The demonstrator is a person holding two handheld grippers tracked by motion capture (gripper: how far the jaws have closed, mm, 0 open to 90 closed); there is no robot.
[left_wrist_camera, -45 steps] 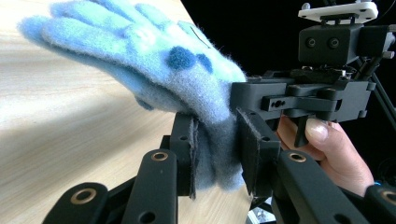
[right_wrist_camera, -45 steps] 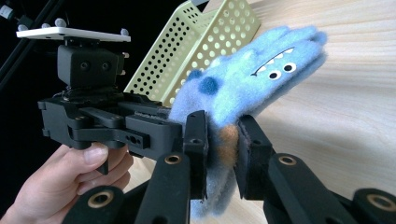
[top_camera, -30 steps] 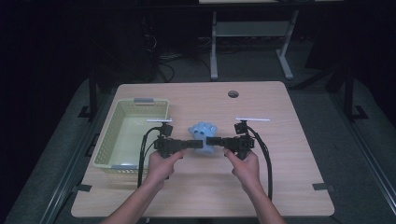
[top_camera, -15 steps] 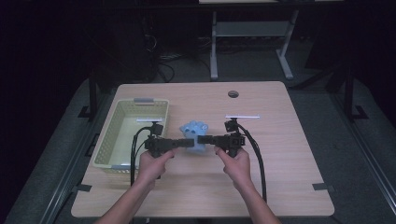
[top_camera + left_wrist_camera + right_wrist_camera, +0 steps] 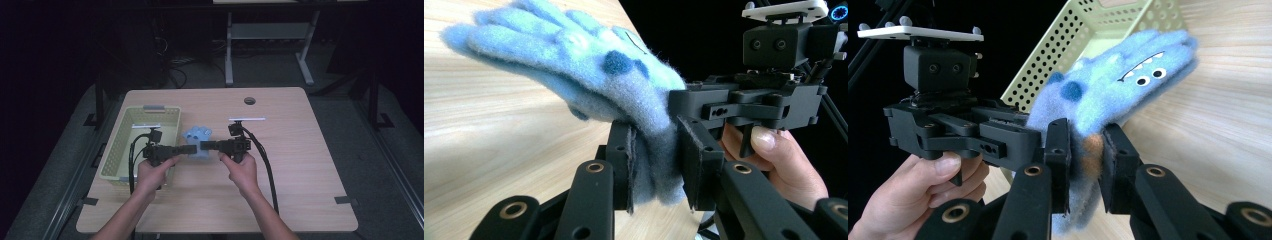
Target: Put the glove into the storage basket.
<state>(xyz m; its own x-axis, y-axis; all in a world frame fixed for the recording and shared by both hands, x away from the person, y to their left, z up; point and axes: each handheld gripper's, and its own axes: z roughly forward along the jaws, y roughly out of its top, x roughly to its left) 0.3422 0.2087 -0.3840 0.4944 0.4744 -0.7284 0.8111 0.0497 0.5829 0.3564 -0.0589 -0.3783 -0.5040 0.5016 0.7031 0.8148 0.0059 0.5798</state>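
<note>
A fuzzy light-blue glove [image 5: 197, 140] with dark blue spots and a cartoon monster face hangs just above the wooden table [image 5: 300, 165], held from both sides. My left gripper [image 5: 191, 149] is shut on its cuff from the left; in the left gripper view the pads pinch the blue fabric [image 5: 651, 165]. My right gripper [image 5: 204, 145] is shut on the same cuff from the right, clamping the glove [image 5: 1088, 160] where an orange patch shows. The glove's fingers [image 5: 499, 35] point away over the table. Each gripper view shows the other gripper close behind the glove.
A pale yellow-green perforated basket [image 5: 125, 140] sits on the table's left side, right next to my left hand; its wall [image 5: 1073, 45] rises behind the glove. A cable hole [image 5: 249, 100] lies near the far edge. Bare tabletop stretches to the right.
Both hands have carried the glove leftwards and slightly up, closer to the basket. The grips on the cuff are unchanged.
</note>
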